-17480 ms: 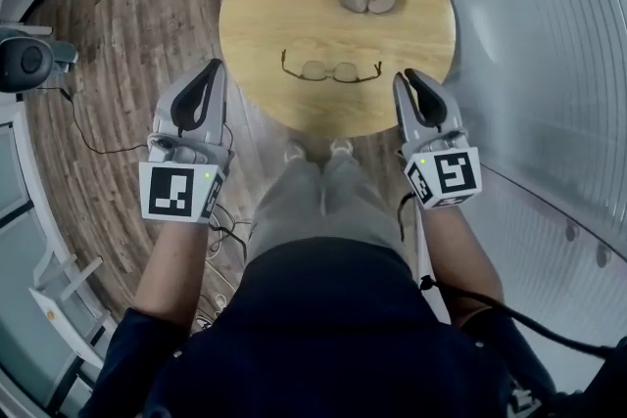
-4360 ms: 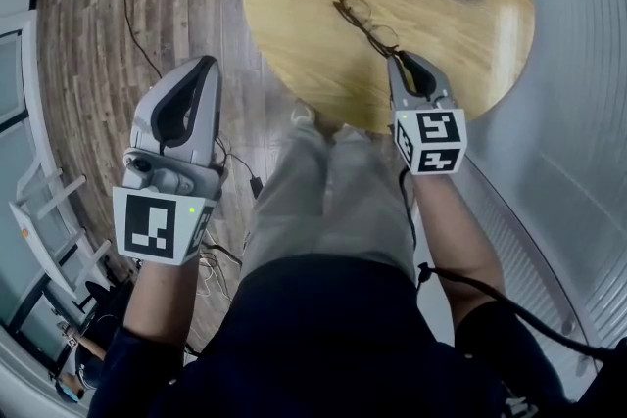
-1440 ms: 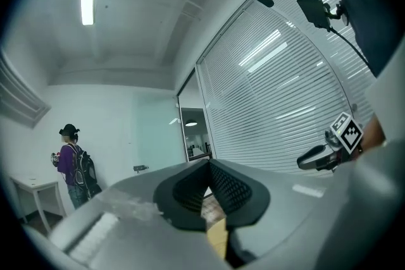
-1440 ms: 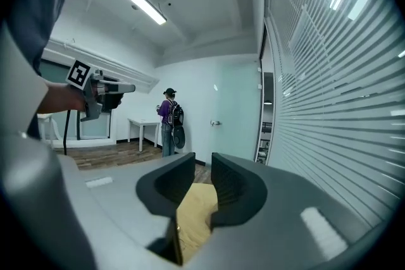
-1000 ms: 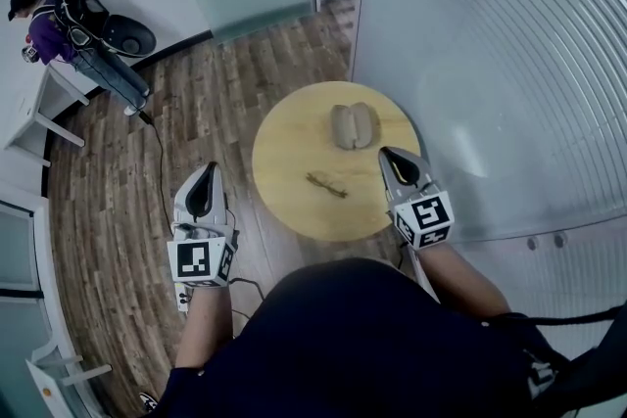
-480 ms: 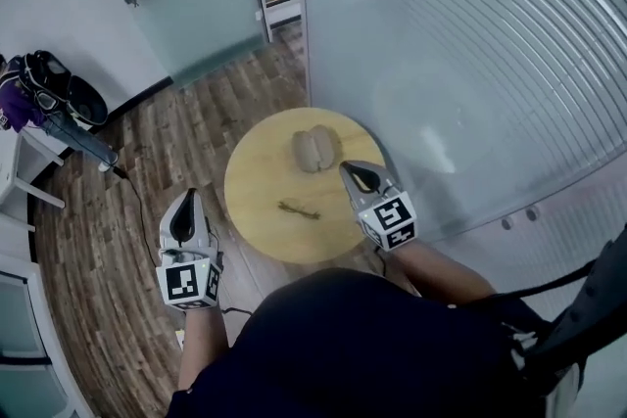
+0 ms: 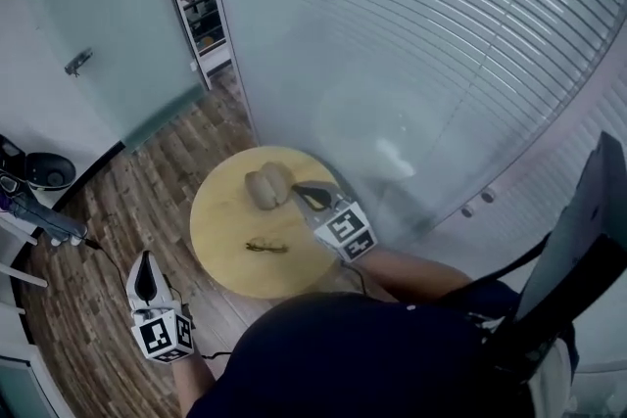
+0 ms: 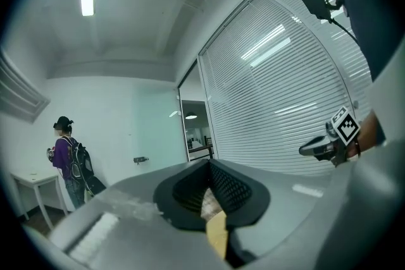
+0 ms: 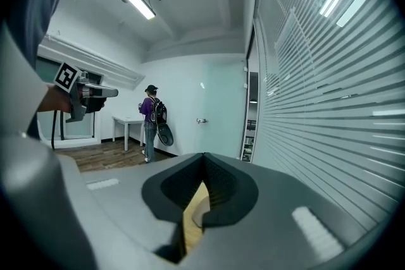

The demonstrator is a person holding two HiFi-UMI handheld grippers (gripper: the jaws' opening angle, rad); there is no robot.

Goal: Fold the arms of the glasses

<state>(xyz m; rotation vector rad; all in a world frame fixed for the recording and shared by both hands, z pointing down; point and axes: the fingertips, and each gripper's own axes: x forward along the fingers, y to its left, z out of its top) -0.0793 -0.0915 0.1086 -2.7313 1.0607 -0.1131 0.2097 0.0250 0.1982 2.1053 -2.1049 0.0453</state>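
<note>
Glasses (image 7: 266,247): apparently folded, flat on table (image 7: 211,235), 6 o'clock of case (image 7: 267,186); left gripper (image 7: 144,267) and right gripper (image 7: 302,190) both closed, empty, held clear, so the job seems finished.

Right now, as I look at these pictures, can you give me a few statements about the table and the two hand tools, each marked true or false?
1. The glasses lie on the round table, and neither gripper holds them. True.
2. The glasses case sits on the floor. False: it lies on the table, beyond the glasses.
3. The right gripper has its jaws wide open. False: its jaws are shut with nothing between them.
4. The left gripper hangs off the table, over the wooden floor. True.
</note>
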